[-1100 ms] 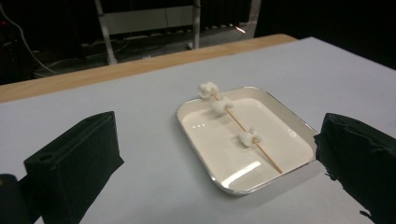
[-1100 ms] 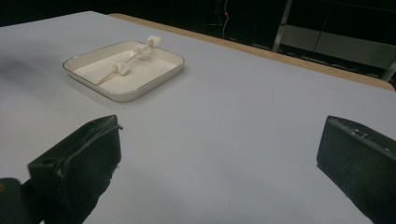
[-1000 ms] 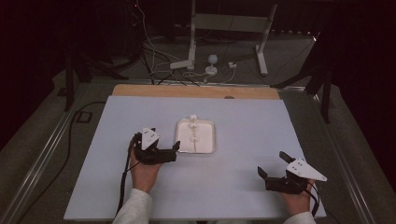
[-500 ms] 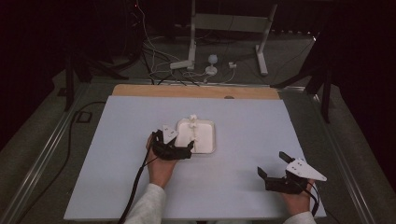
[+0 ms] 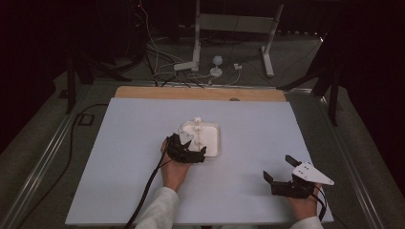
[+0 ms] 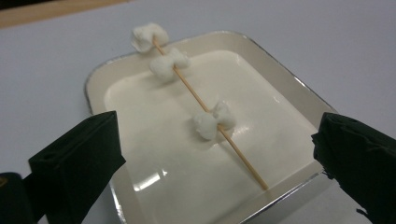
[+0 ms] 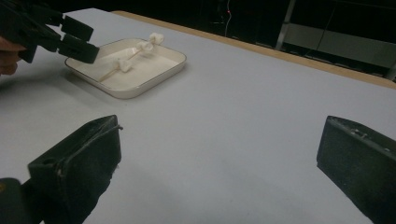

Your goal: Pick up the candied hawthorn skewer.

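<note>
**Skewer in the dish, left claw poised over it**

The left claw [image 5: 198,151] hangs over the near edge of the dish [image 6: 285,74] with its black blocky jaws spread wide, nothing between them. In the left gripper view they straddle the near end of the skewer [image 6: 201,102] — a thin, pale wooden stick lying slantwise across the dish floor, its far end resting up on the rim.

Risks, as I judge them:
- The stick is thin and lies nearly flat on a glossy bottom, so a close could skid it sideways or miss it altogether, esp. if the jaws come down off-centre.
- A jaw could catch the raised rim and tip or shove the dish, which looks light and sits on a smooth sheet.
- The three white lumps [image 6: 209,122] threaded on the stick look soft and fluffy (marshmallow or cotton, can't tell which). Pinching one instead of the wood would squash it, and lifting by one end could let them slide off.

The dish is a shallow rounded rectangle, cream inside w/ a shiny metal-looking edge, sitting near the middle of the pale matte table [image 5: 119,143].

The right claw [image 5: 282,170] sits well apart near the right front corner, jaws also spread and empty; a grey three-cornered plate rides on top.
</note>
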